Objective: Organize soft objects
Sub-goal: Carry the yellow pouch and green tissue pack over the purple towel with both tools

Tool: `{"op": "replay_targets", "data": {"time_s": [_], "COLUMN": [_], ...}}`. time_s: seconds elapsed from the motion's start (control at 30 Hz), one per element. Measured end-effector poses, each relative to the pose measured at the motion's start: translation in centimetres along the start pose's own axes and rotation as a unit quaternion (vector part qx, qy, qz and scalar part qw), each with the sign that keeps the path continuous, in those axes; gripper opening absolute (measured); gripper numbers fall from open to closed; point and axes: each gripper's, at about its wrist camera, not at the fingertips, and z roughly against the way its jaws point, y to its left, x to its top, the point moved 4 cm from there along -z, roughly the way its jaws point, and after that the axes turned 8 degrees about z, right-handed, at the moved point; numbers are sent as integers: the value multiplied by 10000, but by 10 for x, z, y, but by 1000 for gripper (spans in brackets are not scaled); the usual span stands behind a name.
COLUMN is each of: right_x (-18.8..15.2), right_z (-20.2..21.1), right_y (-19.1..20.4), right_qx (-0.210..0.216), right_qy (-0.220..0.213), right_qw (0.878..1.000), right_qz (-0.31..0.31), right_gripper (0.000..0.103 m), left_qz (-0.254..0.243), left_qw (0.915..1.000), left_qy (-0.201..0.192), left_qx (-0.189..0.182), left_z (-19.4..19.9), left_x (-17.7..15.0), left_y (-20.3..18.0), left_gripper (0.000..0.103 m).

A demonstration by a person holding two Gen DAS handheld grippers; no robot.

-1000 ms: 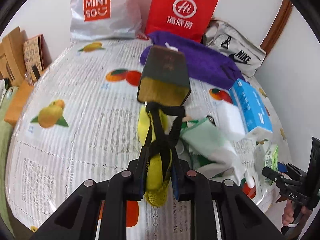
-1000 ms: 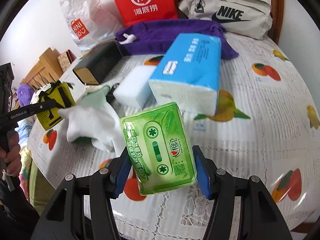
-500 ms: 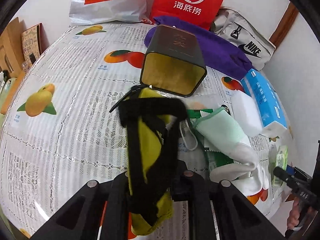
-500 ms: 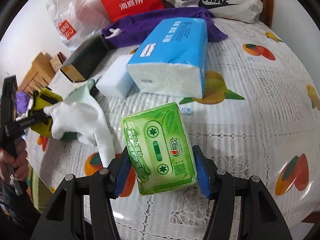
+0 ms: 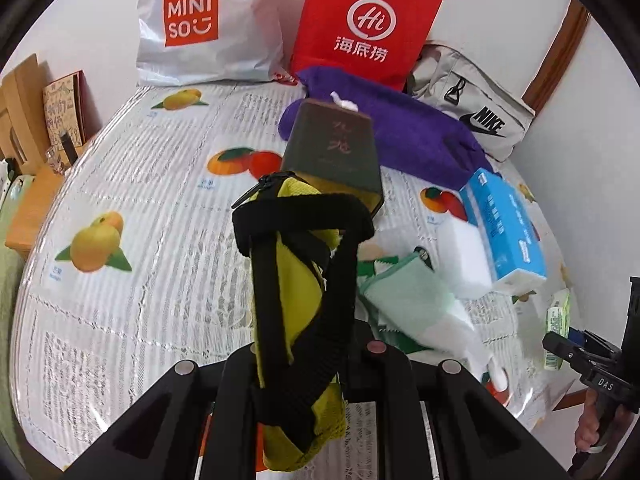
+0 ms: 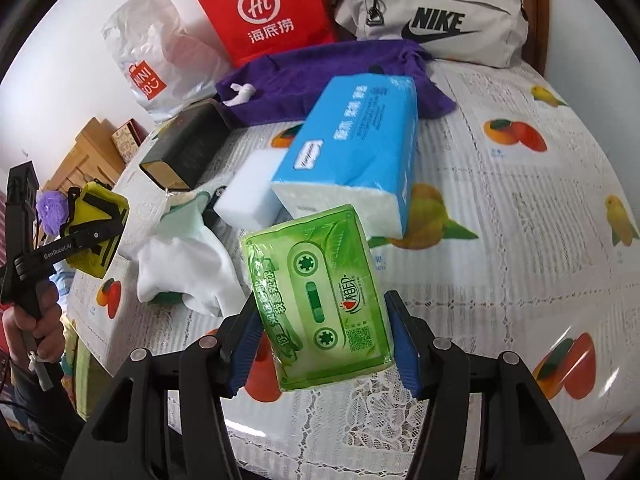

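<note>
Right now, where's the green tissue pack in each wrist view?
Left wrist: green tissue pack at the far right edge, small and seen edge-on, held in the right claw.
Right wrist: green tissue pack at lower centre, filling the space between the right claw's blue pads.
Shared landmark: blue tissue box, just beyond the pack in both views.

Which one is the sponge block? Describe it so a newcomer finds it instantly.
Start at the purple towel along the back of the fruit-print tablecloth, then come forward to the big blue tissue pack. The sponge block lies against that pack's left side, with the mint-and-white cloth in front. It is the only plain white, unprinted brick.
</note>
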Motion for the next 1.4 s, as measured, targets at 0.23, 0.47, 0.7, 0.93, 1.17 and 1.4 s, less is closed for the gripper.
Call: {"op": "replay_targets", "data": {"time_s": [0.23, 0.47, 0.7, 0.93, 1.17, 1.4], "right_x": [26, 66, 111, 158, 193, 217], "right_z": [19, 39, 40, 26, 0, -40], "right_y": [1, -6, -14, -19, -29, -44], "right_qx": [25, -156, -301, -469, -552, -598], "right_qy": [-217, -473, -598, -675, -656, -480], "right_qw": [9997, 9986, 9973, 9955, 9951, 9963], "right_qz": [77, 168, 287, 481, 488, 396], "right_gripper": [58, 58, 58, 58, 58, 58], "left_qz": [-66, -136, -204, -374, -408, -481], "left_qw": [9999, 9997, 9996, 9992, 9991, 9978], "left_qy": [-77, -195, -204, -143, 87, 390], "left_qx": [-18, -93, -1, 28, -91, -217], "left_z": [8, 13, 5, -16, -51, -89], "left_x": [24, 55, 92, 125, 152, 173], "left_y": [-18, -41, -58, -72, -80, -94], "left_gripper": [15, 15, 15, 15, 15, 15]}}
